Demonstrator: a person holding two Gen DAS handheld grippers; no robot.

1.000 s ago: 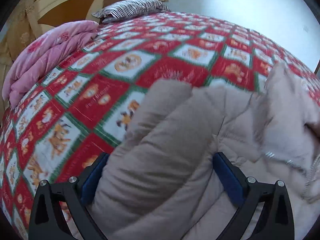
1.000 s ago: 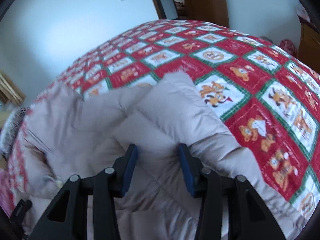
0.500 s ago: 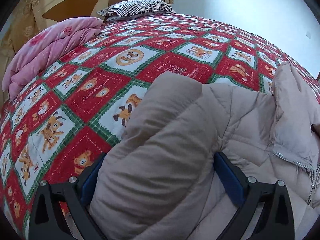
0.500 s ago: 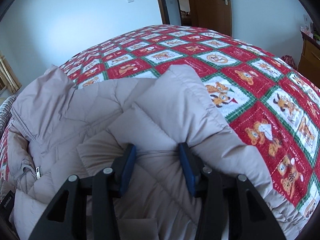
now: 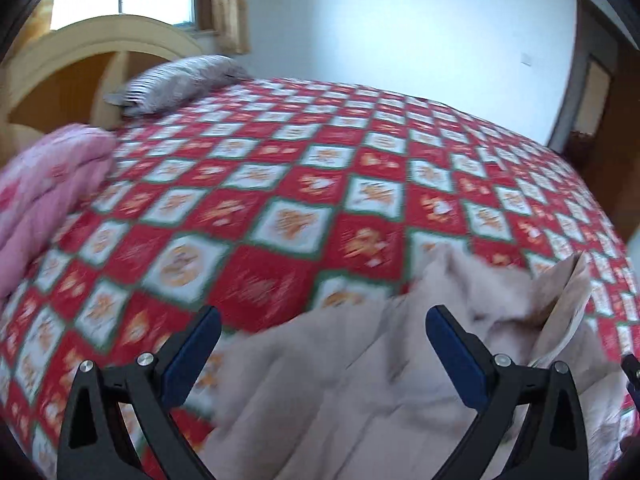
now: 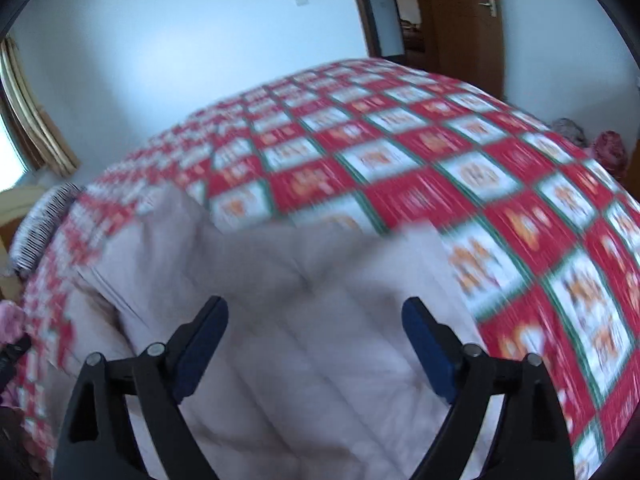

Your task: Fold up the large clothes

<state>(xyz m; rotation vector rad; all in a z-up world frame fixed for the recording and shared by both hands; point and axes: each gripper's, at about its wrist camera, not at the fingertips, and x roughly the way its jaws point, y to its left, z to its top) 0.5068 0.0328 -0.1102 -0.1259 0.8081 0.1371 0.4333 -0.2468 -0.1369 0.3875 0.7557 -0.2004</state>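
Observation:
A puffy beige down jacket (image 5: 360, 392) lies bunched on the red, white and green patterned bedspread (image 5: 280, 184). My left gripper (image 5: 322, 328) hovers above the jacket's left part with its blue pads wide apart and nothing pressed between them. In the right wrist view the quilted jacket (image 6: 304, 360) spreads below my right gripper (image 6: 316, 316), whose jaws are opening; the fabric lies under them, not pinched. Both views are smeared by motion.
A pink quilt (image 5: 44, 200) is heaped at the bed's left side. A striped pillow (image 5: 176, 80) rests against the arched wooden headboard (image 5: 80, 64). A brown door (image 6: 460, 20) stands beyond the bed's far corner. The bedspread (image 6: 440, 152) stretches bare beyond the jacket.
Both grippers have risen away from the jacket. The right jaws, pinching a fold before, now stand wide and free of it. The sleeve that filled the left jaws has dropped out.

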